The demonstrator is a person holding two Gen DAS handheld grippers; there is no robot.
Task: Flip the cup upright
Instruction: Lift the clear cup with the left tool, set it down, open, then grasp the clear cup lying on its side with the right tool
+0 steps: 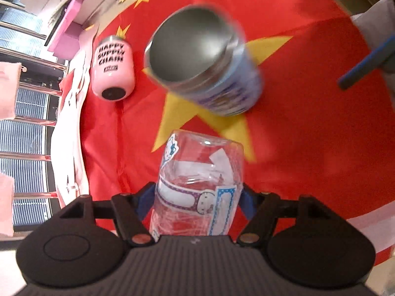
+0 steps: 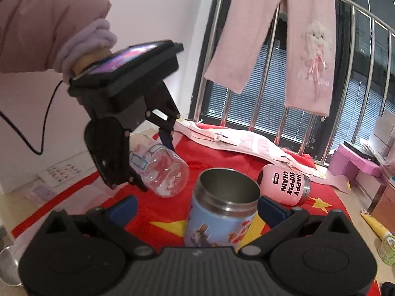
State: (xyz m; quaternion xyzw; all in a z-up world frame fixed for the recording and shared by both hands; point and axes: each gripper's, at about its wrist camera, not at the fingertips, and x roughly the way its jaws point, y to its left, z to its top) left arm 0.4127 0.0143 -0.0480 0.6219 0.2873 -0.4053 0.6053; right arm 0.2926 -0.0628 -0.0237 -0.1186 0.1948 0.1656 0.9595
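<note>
The left gripper is clamped on the clear plastic cup, lifted and tilted, long axis along the fingers, its closed base pointing away. The right gripper straddles the upright blue cup, fingers seemingly apart.

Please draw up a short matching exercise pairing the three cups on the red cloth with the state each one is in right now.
Things:
1. blue cup
2. pink cup
3. clear cup

States:
A. lying on its side on the red cloth
B. gripped and lifted by the left gripper
C. standing upright, mouth open, between the open fingers of the right gripper

Pairs: 1-C, 2-A, 3-B
</note>
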